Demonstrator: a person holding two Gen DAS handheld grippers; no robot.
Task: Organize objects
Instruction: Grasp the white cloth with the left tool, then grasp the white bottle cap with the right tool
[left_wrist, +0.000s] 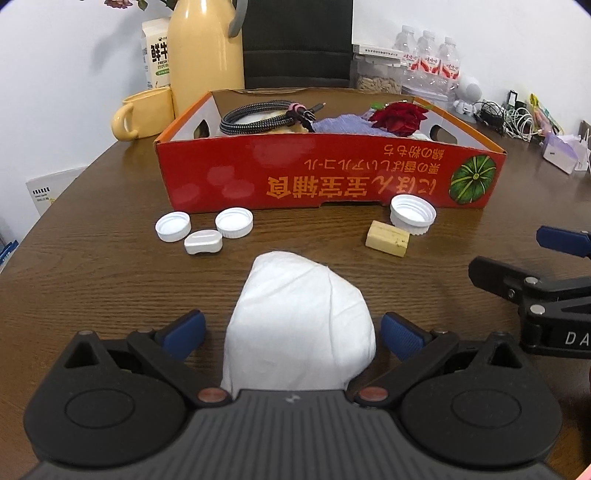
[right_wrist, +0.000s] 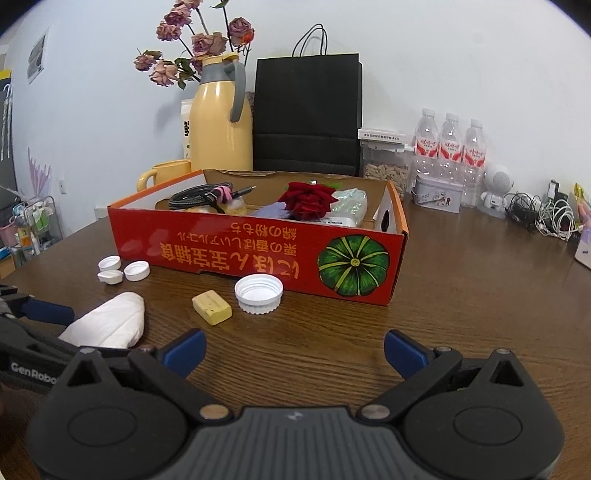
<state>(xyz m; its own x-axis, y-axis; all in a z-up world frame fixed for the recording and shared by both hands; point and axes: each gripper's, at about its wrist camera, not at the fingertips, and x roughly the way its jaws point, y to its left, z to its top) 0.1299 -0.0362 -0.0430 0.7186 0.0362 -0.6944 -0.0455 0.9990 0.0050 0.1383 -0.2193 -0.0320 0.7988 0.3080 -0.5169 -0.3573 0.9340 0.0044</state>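
Through the left wrist camera, my left gripper (left_wrist: 291, 332) sits low on the wooden table (left_wrist: 92, 266) with its blue pads spread wide on either side of a white folded cloth (left_wrist: 299, 314); neither pad touches it. Beyond it lie three small white caps (left_wrist: 203, 229), a yellow block (left_wrist: 388, 238) and a larger white lid (left_wrist: 413, 214), all loose just in front of the red cardboard box (left_wrist: 325, 173), which already holds a cable and a red rose (left_wrist: 400, 116). I judge I'm at the grasp step: I need to close on the cloth, lift it and carry it over the box wall.

Through the right wrist camera, my right gripper (right_wrist: 293, 350) hovers with its fingers apart and nothing between them, near the yellow block (right_wrist: 211, 307) and the lid (right_wrist: 258, 294). The cloth (right_wrist: 107, 323) lies to its left.
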